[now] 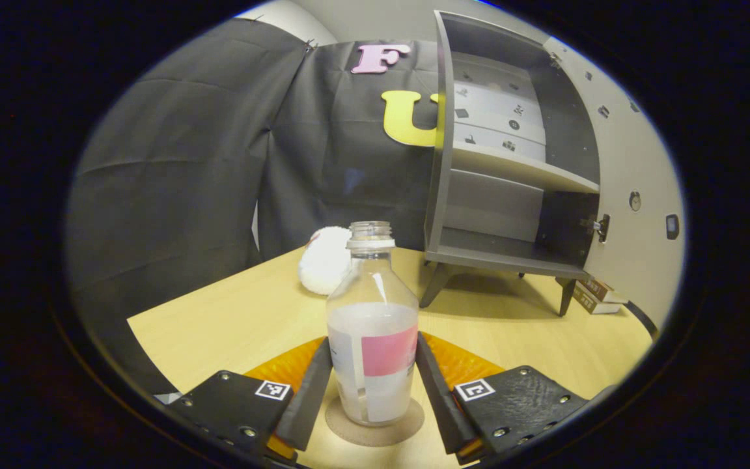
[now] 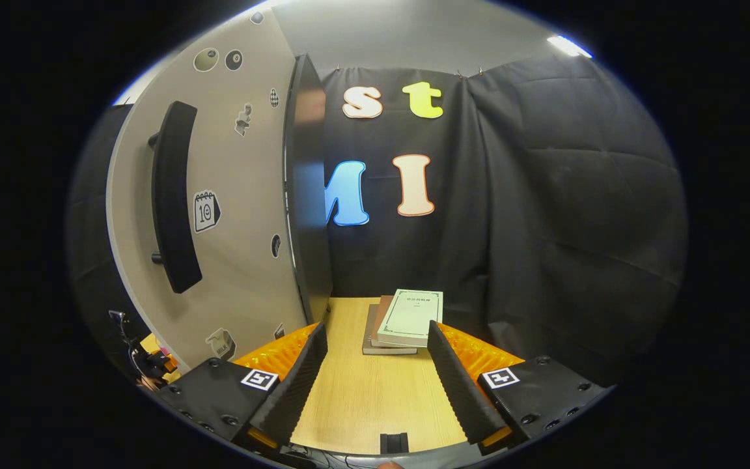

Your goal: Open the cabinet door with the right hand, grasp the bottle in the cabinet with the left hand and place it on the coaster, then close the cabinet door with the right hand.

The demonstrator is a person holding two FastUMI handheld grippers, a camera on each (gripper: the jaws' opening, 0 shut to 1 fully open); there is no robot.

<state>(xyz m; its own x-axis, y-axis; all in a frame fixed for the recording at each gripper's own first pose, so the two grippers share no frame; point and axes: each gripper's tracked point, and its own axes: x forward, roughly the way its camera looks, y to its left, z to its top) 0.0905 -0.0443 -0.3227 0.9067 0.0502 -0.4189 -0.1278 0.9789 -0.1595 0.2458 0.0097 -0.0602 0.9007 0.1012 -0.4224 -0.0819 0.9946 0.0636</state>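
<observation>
Bottle point(image 1: 372, 339) upright on coaster point(image 1: 375, 426), cabinet door point(image 2: 219, 215) open.

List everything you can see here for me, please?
bottle: one, clear with pink label, uncapped, upright on the coaster
coaster: one, brown, on the table
table: one, light wood
cabinet: one, grey, shelves bare, on the table
door: one, beige with black handle, open
fluffy thing: one, white, behind the bottle
books: a small stack, by the cloth wall
left gripper: black, fingers flanking the bottle
right gripper: black, open, holding nothing
</observation>
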